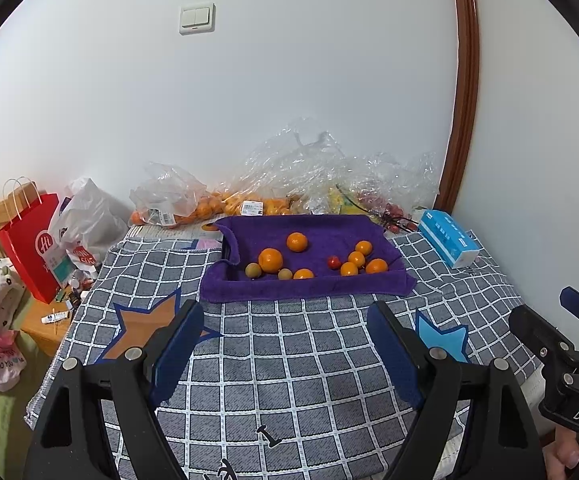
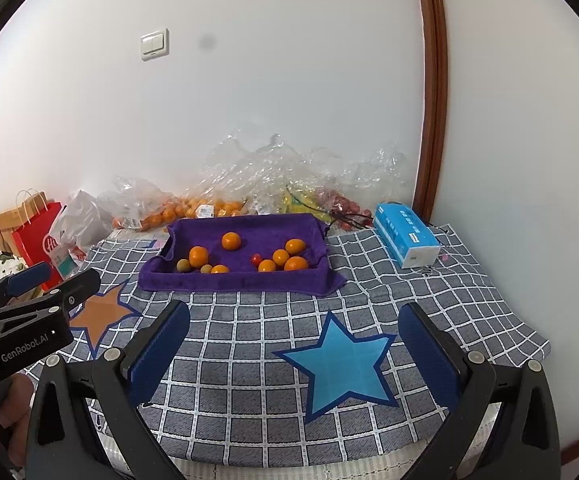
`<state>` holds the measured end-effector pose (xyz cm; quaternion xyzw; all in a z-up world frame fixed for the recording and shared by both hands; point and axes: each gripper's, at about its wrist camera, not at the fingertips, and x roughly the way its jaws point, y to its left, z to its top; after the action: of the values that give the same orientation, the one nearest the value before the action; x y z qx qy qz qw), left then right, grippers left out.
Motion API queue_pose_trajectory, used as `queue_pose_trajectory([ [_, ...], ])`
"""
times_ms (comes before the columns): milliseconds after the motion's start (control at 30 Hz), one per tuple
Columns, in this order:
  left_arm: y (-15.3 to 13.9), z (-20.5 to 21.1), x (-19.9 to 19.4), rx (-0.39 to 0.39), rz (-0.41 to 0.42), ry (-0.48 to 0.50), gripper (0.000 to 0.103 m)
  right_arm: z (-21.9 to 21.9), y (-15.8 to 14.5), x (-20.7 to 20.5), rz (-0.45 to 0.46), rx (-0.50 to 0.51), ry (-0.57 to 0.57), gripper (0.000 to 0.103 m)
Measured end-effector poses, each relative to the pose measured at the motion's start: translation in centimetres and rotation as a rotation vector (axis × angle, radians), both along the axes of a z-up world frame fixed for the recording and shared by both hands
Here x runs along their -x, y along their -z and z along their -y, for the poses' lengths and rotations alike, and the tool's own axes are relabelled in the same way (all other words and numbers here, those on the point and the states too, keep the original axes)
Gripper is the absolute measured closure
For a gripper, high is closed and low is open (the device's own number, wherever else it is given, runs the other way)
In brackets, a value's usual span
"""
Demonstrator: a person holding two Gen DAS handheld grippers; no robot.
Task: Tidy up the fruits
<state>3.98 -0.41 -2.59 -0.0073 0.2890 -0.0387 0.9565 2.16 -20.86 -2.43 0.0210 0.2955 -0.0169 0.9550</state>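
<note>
Above the grey checked tablecloth [image 1: 289, 360], the left gripper [image 1: 285, 320] and right gripper [image 2: 293, 320] point slightly downward toward 12 o'clock, side by side; both stand wide open with nothing between the pads. At 12 o'clock lies the purple towel-lined tray [image 1: 309, 288]. Fruit count inside: seven orange mandarins [image 1: 270, 260], two small green-brown round fruits [image 1: 252, 270], and one small red fruit [image 1: 332, 262], possibly a cherry tomato. A blue tissue pack [image 1: 447, 242] sits at 2 o'clock.
</note>
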Motion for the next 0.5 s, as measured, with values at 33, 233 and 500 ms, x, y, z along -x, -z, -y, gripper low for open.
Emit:
queue_pose_trajectory([
  [33,-0.02,0.01,0.02,0.000,0.000,0.001,0.020,-0.02,-0.02,0.02,0.001,0.000,0.001,0.001],
  [233,-0.09,0.04,0.04,0.001,0.001,0.002,0.020,-0.03,-0.17,0.12,0.005,0.000,0.000,0.001],
  [500,-0.16,0.09,0.09,0.001,0.002,0.002,0.020,-0.09,-0.21,0.12,0.005,-0.001,0.001,0.001],
])
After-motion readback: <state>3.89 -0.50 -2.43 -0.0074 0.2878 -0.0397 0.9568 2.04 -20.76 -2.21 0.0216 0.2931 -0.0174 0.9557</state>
